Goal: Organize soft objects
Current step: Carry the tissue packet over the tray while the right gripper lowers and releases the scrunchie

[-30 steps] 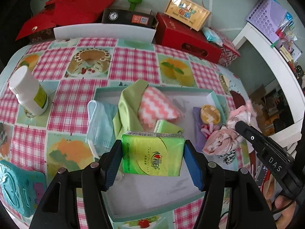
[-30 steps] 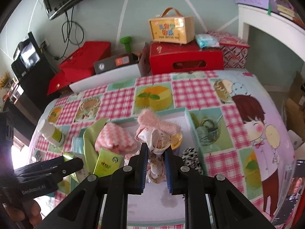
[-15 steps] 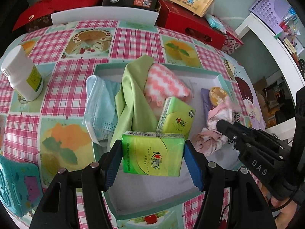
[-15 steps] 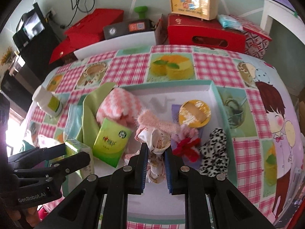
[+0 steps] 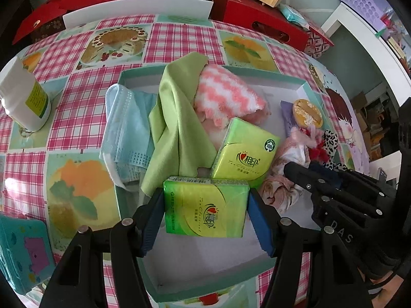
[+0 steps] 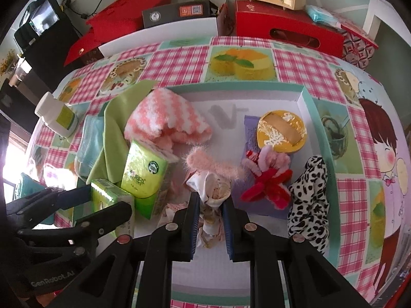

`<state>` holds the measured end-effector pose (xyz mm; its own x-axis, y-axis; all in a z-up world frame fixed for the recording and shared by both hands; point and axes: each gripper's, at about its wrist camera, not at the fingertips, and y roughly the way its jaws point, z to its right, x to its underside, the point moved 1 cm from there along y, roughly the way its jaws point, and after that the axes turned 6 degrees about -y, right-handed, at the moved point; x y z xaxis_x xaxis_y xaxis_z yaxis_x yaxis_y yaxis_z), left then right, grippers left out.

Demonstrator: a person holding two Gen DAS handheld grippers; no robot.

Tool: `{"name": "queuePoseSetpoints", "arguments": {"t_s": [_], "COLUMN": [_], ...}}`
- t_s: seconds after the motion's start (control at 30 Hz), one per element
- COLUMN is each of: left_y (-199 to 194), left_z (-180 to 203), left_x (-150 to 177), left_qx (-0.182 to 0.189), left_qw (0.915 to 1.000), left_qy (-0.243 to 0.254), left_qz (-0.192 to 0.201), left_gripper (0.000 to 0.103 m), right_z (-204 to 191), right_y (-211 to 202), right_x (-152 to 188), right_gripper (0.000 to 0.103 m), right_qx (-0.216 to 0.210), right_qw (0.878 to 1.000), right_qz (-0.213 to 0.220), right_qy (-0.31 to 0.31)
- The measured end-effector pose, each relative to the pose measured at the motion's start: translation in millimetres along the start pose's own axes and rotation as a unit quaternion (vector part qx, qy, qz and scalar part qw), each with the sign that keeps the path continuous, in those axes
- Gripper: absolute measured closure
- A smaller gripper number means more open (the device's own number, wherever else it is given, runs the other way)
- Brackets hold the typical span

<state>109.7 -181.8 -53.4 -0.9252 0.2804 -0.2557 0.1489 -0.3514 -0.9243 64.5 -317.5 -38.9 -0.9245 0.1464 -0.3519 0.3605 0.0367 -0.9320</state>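
The left gripper (image 5: 206,210) squeezes a green tissue pack (image 5: 205,206) over the tray (image 5: 218,290), at its 7 o'clock corner. The right gripper (image 6: 210,205) pinches a flowery cloth bundle (image 6: 214,191) near the tray's middle. Only the right view shows the whole spotted cloth (image 6: 309,192) at 4 o'clock. Only the left view shows the teal box (image 5: 21,254).
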Motion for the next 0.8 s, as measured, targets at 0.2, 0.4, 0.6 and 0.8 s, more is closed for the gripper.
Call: {"name": "queuePoseSetpoints", "arguments": {"t_s": [0.2,0.4,0.6,0.8], "left_y": [2.9,8.7,9.8,-2.9], "left_z": [2.4,3.2,3.9,3.8], "left_x": [-0.8,-1.6,-0.9,-1.9], "left_qx": [-0.004,-0.005,-0.005,0.006], "left_qw": [1.0000,0.9999,0.9998,1.0000], "left_qy": [0.004,0.005,0.004,0.006], "left_qz": [-0.005,-0.014,-0.018,-0.006], "left_gripper": [0.038,0.038,0.038,0.037], "right_z": [0.7,2.5,2.6,0.4], "right_y": [0.5,2.5,1.8,-9.2], "right_x": [-0.6,0.3,0.6,-0.8], "right_gripper": [0.082,0.076,0.066,0.052], "right_qx": [0.001,0.006,0.013,0.021], "right_qw": [1.000,1.000,1.000,1.000], "right_qz": [-0.001,-0.006,-0.009,0.007], "right_qy": [0.002,0.008,0.007,0.004]}}
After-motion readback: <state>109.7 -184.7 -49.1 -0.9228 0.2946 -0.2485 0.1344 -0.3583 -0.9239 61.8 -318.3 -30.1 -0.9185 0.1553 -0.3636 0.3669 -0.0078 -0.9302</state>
